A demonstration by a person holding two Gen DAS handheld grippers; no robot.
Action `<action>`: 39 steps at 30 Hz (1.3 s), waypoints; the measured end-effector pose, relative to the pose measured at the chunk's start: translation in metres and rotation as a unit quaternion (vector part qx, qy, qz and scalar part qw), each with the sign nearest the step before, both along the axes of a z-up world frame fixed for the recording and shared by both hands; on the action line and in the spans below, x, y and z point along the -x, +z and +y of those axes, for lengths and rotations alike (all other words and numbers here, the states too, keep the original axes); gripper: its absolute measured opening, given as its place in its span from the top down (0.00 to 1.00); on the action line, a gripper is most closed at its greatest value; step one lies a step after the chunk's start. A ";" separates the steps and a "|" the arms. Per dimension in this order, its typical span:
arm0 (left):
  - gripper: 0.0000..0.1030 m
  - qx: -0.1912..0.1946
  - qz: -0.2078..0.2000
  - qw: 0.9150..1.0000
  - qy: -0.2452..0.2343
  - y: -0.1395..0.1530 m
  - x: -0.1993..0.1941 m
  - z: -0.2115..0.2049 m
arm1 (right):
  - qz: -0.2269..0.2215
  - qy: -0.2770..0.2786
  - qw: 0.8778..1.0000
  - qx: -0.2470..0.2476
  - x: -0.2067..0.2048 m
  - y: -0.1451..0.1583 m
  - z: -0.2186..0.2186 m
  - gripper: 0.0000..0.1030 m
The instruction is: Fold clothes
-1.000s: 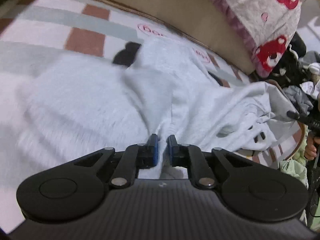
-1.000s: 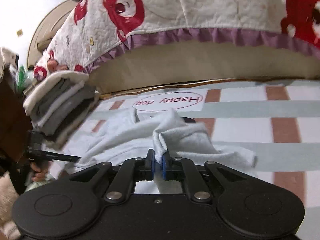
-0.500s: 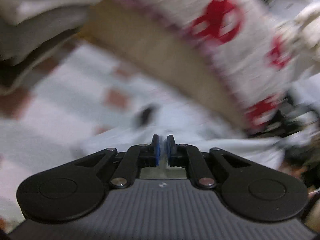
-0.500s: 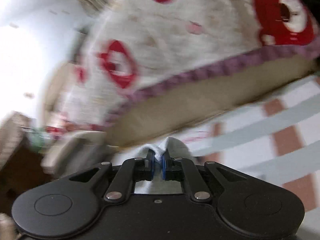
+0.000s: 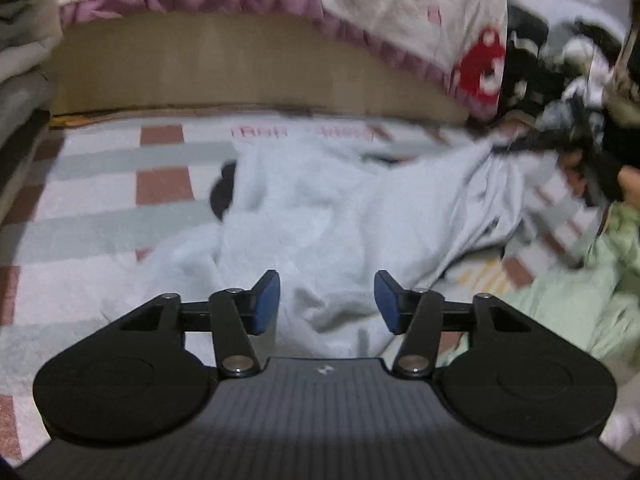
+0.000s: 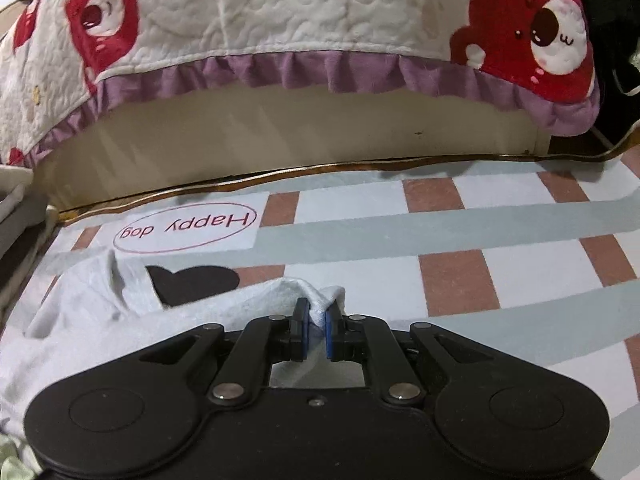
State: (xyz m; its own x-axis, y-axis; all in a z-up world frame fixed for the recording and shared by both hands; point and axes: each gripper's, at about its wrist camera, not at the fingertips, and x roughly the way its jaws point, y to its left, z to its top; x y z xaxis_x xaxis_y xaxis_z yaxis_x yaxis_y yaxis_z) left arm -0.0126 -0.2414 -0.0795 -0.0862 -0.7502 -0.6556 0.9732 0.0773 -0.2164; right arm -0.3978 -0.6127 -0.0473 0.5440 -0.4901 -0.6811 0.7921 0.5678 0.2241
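Observation:
A white fleecy garment (image 5: 320,200) lies rumpled on the checked mat (image 5: 100,216). My left gripper (image 5: 327,302) hovers just above its near part; the jaws are opening and the blue pads (image 5: 266,300) press on nothing, with cloth lying below the gap. In the right wrist view my right gripper (image 6: 316,334) is shut on a pinched fold at the garment's edge (image 6: 320,308), and the rest of the garment (image 6: 100,320) trails off to the left. In the left wrist view the cloth is pulled taut toward the blurred right side, where a hand (image 5: 630,180) shows.
A beige bed base (image 6: 280,140) under a quilt with red bears (image 6: 280,20) borders the mat's far side. Folded clothes are stacked at the left (image 5: 20,60). A pale green garment (image 5: 580,300) and a dark heap of clothes (image 5: 560,80) lie on the right.
My left gripper was shut and now stands open, free of the white cloth, and has lifted. My right gripper kept its hold and carried the garment's edge sideways, stretching it out.

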 end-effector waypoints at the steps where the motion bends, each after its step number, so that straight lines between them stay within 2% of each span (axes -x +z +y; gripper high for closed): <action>1: 0.41 -0.018 -0.009 1.000 -0.004 -0.006 0.003 -0.004 | -0.006 0.005 1.000 0.002 0.005 0.000 0.003 0.91; 3: 0.37 -0.055 -0.020 0.998 -0.001 -0.018 0.005 -0.013 | -0.022 0.012 1.000 0.001 0.011 -0.001 0.006 0.90; 6: 0.39 -0.063 -0.024 0.997 0.024 -0.029 -0.001 -0.023 | -0.046 0.021 0.999 -0.005 0.015 -0.005 0.007 0.85; 8: 0.93 -0.065 -0.038 0.997 0.005 -0.029 0.000 -0.031 | -0.034 0.017 0.999 -0.009 0.008 -0.011 0.002 0.85; 9: 0.97 -0.067 -0.039 0.997 -0.017 -0.026 0.001 -0.035 | -0.030 0.019 0.999 -0.009 0.004 -0.012 0.001 0.85; 10: 0.97 -0.062 -0.035 0.997 -0.023 -0.019 0.001 -0.037 | -0.029 0.023 0.999 -0.007 0.002 -0.011 0.001 0.85; 12: 0.97 -0.014 -0.016 1.000 0.009 0.006 -0.010 -0.033 | -0.034 0.033 0.999 -0.005 -0.003 -0.007 0.002 0.85; 13: 0.97 0.028 0.012 0.999 0.041 0.020 -0.025 -0.027 | -0.058 0.050 0.997 -0.010 -0.001 -0.002 0.003 0.86; 14: 0.97 0.071 0.051 0.993 0.078 0.031 -0.045 -0.021 | -0.087 0.070 0.994 -0.017 0.002 0.004 0.004 0.88; 15: 0.97 0.104 0.093 0.984 0.111 0.036 -0.064 -0.015 | -0.130 0.101 0.986 -0.032 0.006 0.009 0.003 0.89; 16: 0.97 0.127 0.136 0.972 0.144 0.036 -0.083 -0.011 | -0.151 0.120 0.980 -0.044 0.006 0.011 0.000 0.89; 17: 0.97 0.133 0.163 0.962 0.172 0.030 -0.096 -0.010 | -0.157 0.132 0.977 -0.051 0.003 0.012 -0.003 0.89; 19: 0.97 0.118 0.186 0.951 0.215 0.012 -0.114 -0.014 | -0.056 0.114 0.992 -0.027 -0.022 0.006 -0.011 0.89; 20: 0.97 0.106 0.185 0.950 0.227 0.002 -0.117 -0.017 | -0.005 0.104 0.994 -0.016 -0.034 0.004 -0.015 0.85; 21: 0.97 0.088 0.179 0.952 0.231 -0.008 -0.114 -0.019 | 0.039 0.098 0.994 -0.002 -0.045 0.003 -0.017 0.76; 22: 0.97 0.070 0.177 0.954 0.233 -0.018 -0.112 -0.020 | 0.060 0.102 0.993 0.020 -0.052 0.006 -0.012 0.70; 25: 0.97 0.043 0.165 0.959 0.227 -0.035 -0.103 -0.021 | 0.123 0.114 0.982 0.086 -0.074 0.016 0.005 0.65; 26: 0.97 0.039 0.153 0.962 0.222 -0.036 -0.101 -0.021 | 0.139 0.122 0.977 0.105 -0.080 0.019 0.010 0.62; 28: 0.97 0.039 0.148 0.965 0.214 -0.036 -0.101 -0.021 | 0.132 0.168 0.970 0.120 -0.085 0.028 0.021 0.62; 30: 0.97 0.044 0.155 0.964 0.210 -0.034 -0.104 -0.023 | 0.128 0.223 0.959 0.116 -0.092 0.030 0.027 0.62; 33: 0.96 0.050 0.148 0.967 0.199 -0.034 -0.101 -0.025 | 0.161 0.249 0.950 0.096 -0.113 0.018 0.022 0.62; 37: 0.96 0.046 0.143 0.968 0.200 -0.041 -0.100 -0.024 | 0.225 0.302 0.924 0.074 -0.125 -0.011 0.026 0.62; 39: 0.96 0.042 0.140 0.968 0.205 -0.044 -0.101 -0.023 | 0.252 0.336 0.905 0.068 -0.130 -0.019 0.028 0.65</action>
